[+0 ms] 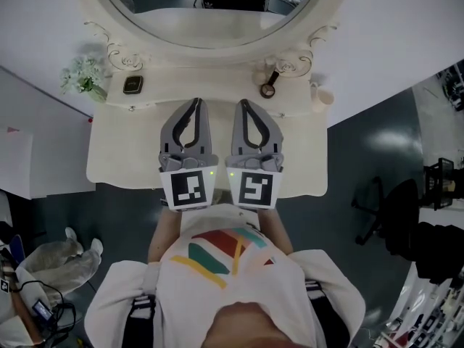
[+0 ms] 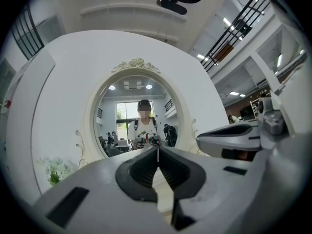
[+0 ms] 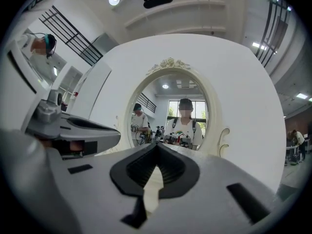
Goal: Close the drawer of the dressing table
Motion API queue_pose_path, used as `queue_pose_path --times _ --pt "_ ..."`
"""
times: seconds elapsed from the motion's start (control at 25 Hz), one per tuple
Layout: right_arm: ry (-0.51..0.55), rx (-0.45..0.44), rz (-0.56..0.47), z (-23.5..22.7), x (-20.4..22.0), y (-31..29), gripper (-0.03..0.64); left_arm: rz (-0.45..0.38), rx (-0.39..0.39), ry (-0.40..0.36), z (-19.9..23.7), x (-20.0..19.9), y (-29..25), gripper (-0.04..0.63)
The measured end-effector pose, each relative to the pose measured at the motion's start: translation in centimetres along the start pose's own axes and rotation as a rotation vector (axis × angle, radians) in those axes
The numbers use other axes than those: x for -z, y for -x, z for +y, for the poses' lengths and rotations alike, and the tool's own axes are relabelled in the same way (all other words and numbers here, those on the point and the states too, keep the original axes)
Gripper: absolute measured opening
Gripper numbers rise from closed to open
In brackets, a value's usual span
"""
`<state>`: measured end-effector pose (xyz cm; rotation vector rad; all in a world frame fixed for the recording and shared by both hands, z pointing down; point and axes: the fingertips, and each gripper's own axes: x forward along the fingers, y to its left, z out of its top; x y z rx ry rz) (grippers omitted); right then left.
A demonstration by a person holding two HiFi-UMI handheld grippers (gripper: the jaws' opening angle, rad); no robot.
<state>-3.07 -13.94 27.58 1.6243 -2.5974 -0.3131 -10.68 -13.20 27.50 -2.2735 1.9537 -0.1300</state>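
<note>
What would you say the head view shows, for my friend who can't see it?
The left gripper and right gripper, both shut, point side by side over a cream dressing table with an oval mirror. Flowers stand at its back left.

dressing table (image 1: 119,158): smooth, matt finish | mirror (image 1: 170,9): glossy glass

Cream counter (image 1: 123,151) in front of me, seen from above, with a curved front edge. An oval mirror (image 1: 210,20) in a carved frame stands along its back. At the far left corner is a small sprig of pale flowers (image 1: 85,76), with a small dark square object (image 1: 133,85) just beside it. Right of centre lies a round dark-rimmed item with a short handle (image 1: 269,87). A small cream pot (image 1: 323,96) stands at the right end.
</note>
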Motion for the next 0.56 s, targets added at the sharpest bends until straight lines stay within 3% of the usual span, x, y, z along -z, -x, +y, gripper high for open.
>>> queue_pose_path --times 0.56 --pt "-0.008 -0.014 0.020 0.22 0.22 -0.07 0.000 0.015 -0.009 0.010 0.37 0.11 0.23 0.008"
